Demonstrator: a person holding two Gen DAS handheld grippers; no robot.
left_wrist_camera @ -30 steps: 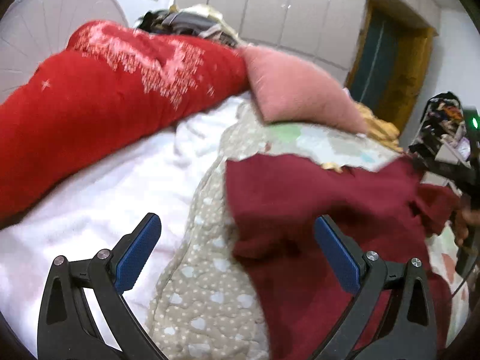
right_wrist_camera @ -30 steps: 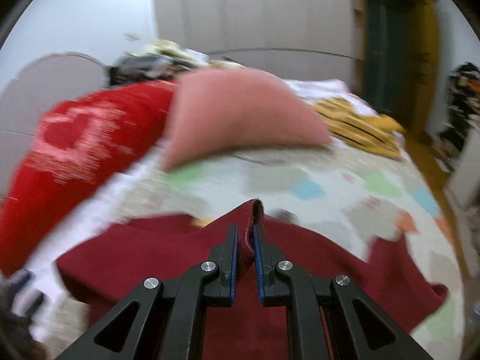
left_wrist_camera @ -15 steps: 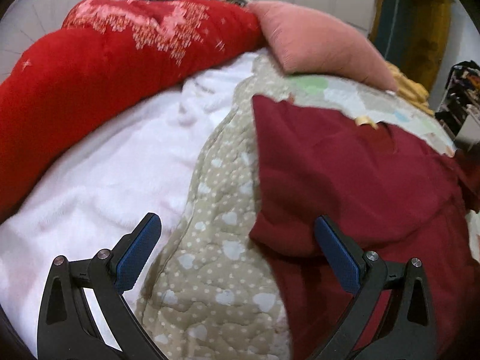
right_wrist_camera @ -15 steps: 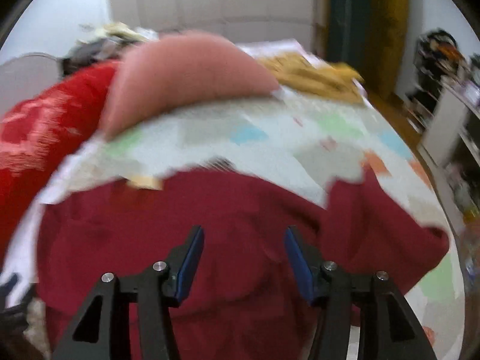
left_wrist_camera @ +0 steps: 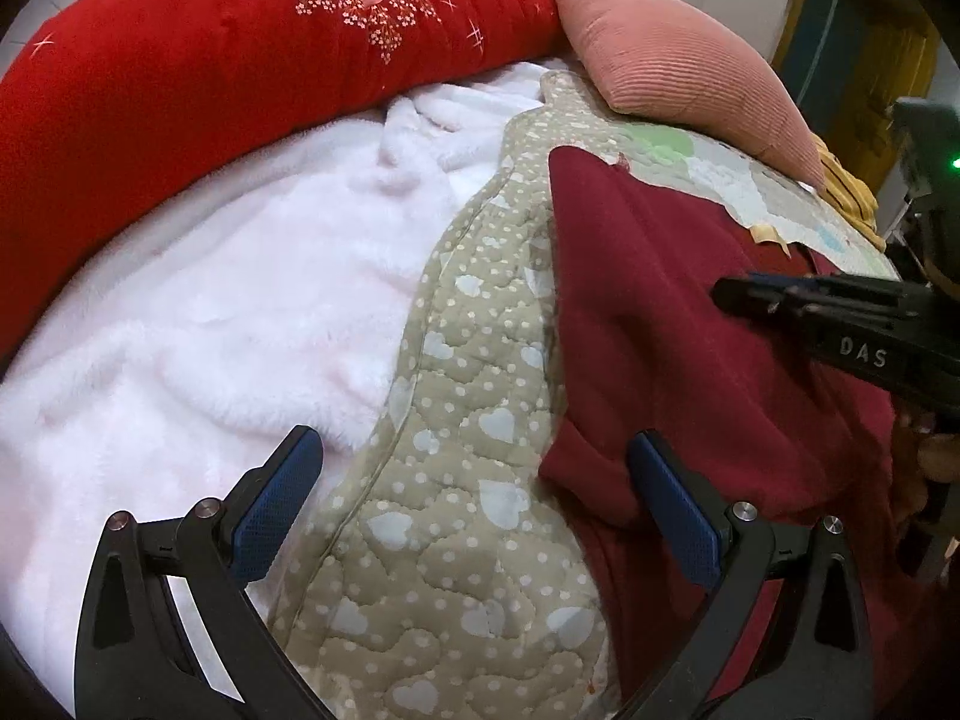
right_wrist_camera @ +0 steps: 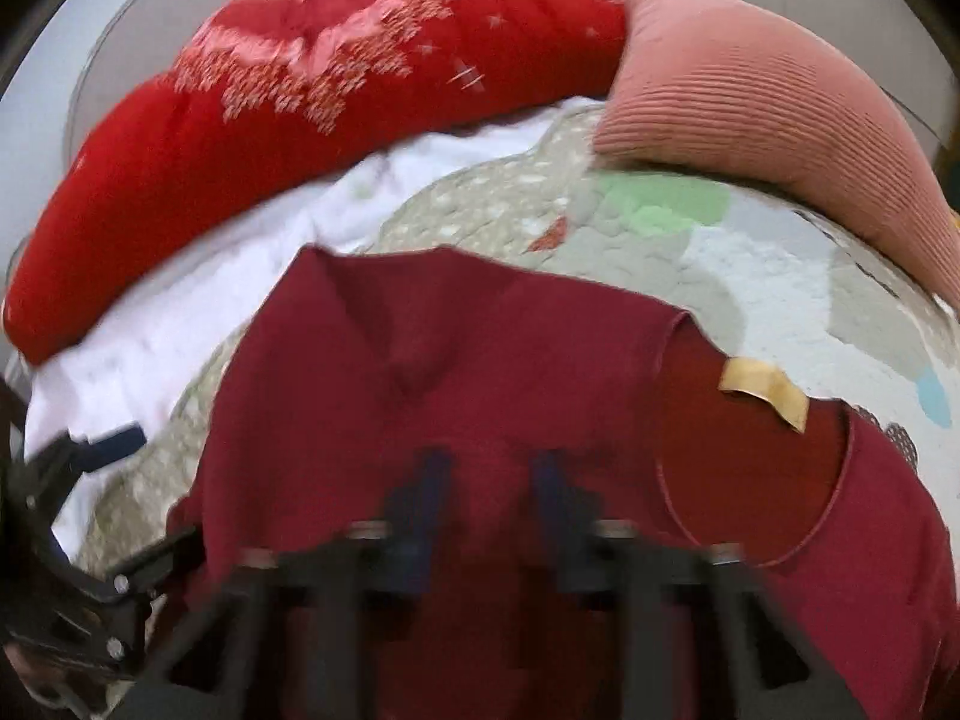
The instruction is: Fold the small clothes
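A dark red shirt [left_wrist_camera: 672, 324] lies spread on the quilted bedspread [left_wrist_camera: 474, 396]. It also shows in the right wrist view [right_wrist_camera: 456, 372], with its neckline and tan label [right_wrist_camera: 765, 390] at the right. My left gripper [left_wrist_camera: 474, 498] is open and empty over the shirt's left edge, where a fold bunches by its right finger. My right gripper [right_wrist_camera: 486, 480] is open and blurred, low over the shirt's middle. It also shows in the left wrist view [left_wrist_camera: 756, 294], coming in from the right.
A big red floral quilt [left_wrist_camera: 240, 54] and a pink ribbed pillow [left_wrist_camera: 678, 60] lie along the back. A white fleece blanket [left_wrist_camera: 216, 324] covers the left. My left gripper shows at the lower left of the right wrist view [right_wrist_camera: 90, 456].
My right gripper let go of the shirt's fabric, opened, and moved down over the shirt's middle. My left gripper stayed open and came lower and closer to the shirt's left edge.
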